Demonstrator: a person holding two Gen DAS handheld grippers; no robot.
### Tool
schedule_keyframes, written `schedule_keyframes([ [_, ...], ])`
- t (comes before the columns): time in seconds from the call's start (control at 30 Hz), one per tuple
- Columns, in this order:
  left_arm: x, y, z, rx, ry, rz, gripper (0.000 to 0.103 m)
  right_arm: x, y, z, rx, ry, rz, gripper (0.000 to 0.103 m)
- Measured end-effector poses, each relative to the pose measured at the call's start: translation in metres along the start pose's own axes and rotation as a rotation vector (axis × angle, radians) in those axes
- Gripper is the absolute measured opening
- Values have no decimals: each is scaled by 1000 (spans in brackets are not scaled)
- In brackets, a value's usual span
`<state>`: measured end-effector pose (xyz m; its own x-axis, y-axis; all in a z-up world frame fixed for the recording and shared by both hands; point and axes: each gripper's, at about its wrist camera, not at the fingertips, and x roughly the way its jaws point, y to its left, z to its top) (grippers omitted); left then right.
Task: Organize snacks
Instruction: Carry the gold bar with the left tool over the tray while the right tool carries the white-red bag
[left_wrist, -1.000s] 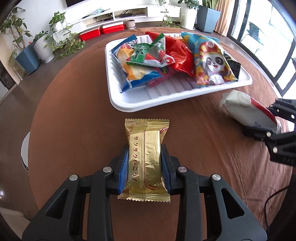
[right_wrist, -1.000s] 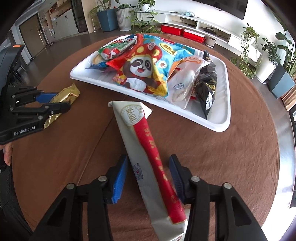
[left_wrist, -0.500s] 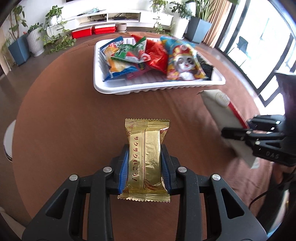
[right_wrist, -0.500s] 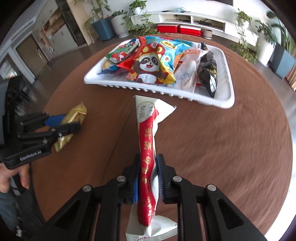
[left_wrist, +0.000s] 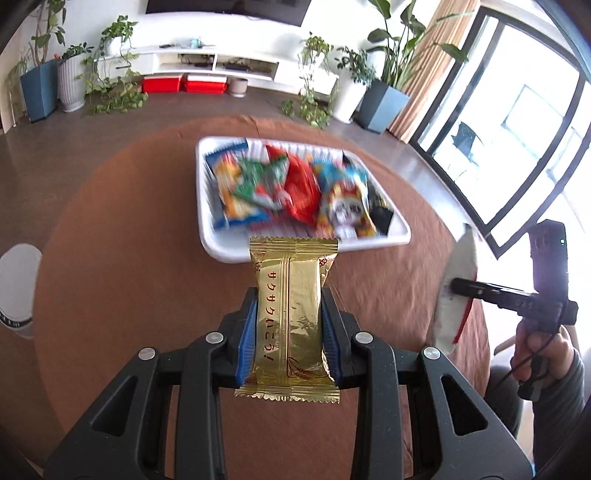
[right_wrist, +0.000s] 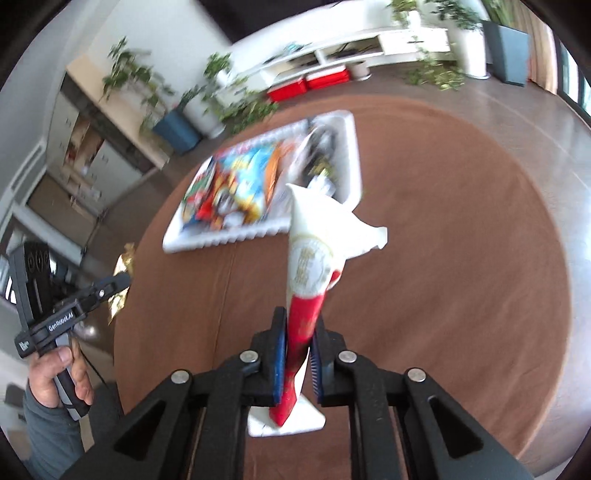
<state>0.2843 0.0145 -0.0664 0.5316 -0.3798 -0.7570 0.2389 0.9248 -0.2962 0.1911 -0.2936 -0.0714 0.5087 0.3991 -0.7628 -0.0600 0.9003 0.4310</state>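
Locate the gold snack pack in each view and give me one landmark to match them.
Left wrist view: the gold pack sits at centre, upright, pinched between the left gripper's blue fingers, below the tray.
Right wrist view: the pack shows at the left edge as a gold sliver in the left gripper, left of the tray.
Shared landmark: the white tray of snacks.

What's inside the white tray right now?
The white ribbed tray holds overlapping snack bags: a blue-orange bag, a green packet, a red bag, a panda-print bag and a black packet. Anything beneath them is covered.
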Motion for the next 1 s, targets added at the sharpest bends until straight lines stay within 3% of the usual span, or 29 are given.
schedule_keyframes([
  [0.27, -22, 9, 44, 9, -64, 8, 29, -38, -19, 49, 16, -104, -7, 11],
  [0.53, -31, 11, 70, 27, -76, 5, 29, -41, 6, 107, -84, -133, 12, 11],
  [0.73, -20, 16, 92, 41, -73, 13, 29, -16, 26, 146, -166, -72, -44, 11],
  [1.0, 15, 25, 117, 51, -30, 10, 29, 51, 46, 172, -277, 108, -129, 11],
])
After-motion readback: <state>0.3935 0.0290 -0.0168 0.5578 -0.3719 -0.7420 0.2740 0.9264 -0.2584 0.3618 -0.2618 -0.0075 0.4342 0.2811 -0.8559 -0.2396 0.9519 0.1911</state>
